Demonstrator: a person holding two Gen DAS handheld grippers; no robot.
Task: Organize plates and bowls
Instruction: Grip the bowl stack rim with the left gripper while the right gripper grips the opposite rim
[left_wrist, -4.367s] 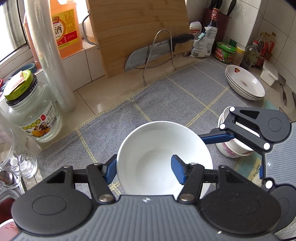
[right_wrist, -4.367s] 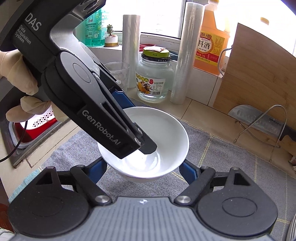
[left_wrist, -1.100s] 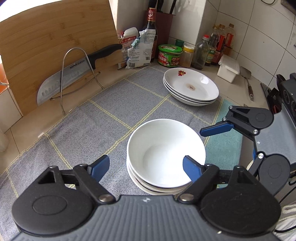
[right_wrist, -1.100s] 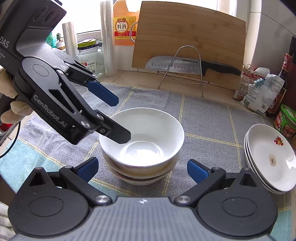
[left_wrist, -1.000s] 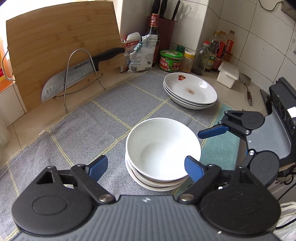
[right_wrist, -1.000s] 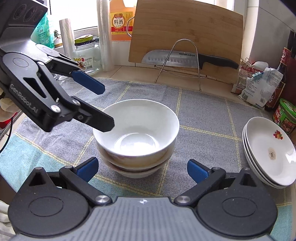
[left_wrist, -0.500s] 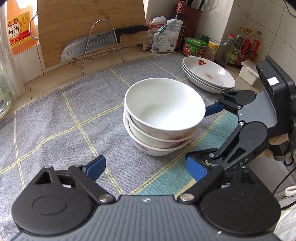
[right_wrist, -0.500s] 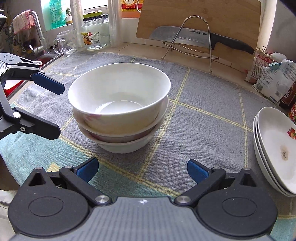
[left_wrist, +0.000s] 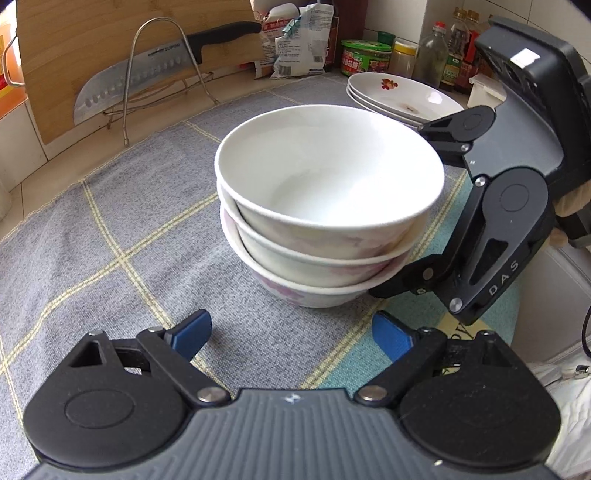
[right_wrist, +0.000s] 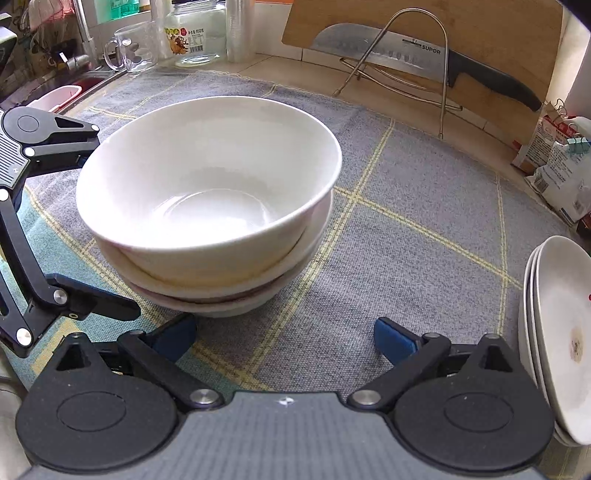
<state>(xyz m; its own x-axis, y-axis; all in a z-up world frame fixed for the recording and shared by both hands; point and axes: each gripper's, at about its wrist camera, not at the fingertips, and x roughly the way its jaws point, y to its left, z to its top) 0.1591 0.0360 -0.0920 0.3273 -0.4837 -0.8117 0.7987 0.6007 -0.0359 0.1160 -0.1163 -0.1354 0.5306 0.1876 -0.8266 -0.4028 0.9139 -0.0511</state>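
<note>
A stack of three white bowls (left_wrist: 328, 206) stands on a grey cloth (left_wrist: 110, 236) with thin yellow lines, which covers the counter (left_wrist: 229, 85). The top bowl (right_wrist: 207, 184) is plain white and empty inside; the two bowls under it show a faint pink pattern on the outside. The stack sits a little uneven, with the top bowl tilted slightly in the one below.

The left gripper (left_wrist: 291, 334) is low and just in front of the stack. Its jaws stand wide apart, with nothing between the blue pads (left_wrist: 194, 332), and they do not touch the bowls. The right gripper (right_wrist: 284, 334) is also low in front of the stack, from another side. Its jaws are spread wide too and hold nothing; the left blue pad is very near the bottom bowl, but I cannot tell if it touches. In the left wrist view, the right gripper's two black fingers reach on both sides of the stack.

To the right of the bowls, well apart, a stack of white plates (left_wrist: 402, 96) with a small red flower mark lies on the same cloth. Behind, a wooden cutting board (right_wrist: 443, 37) leans at the wall, and a big knife (right_wrist: 406, 55) rests on a wire rack (left_wrist: 155, 74) before it. Some food bags (left_wrist: 295, 40), jars and bottles (left_wrist: 436, 51) stand in the corner. A glass mug (right_wrist: 129, 48) and a glass jar (right_wrist: 195, 33) are near the sink side.
</note>
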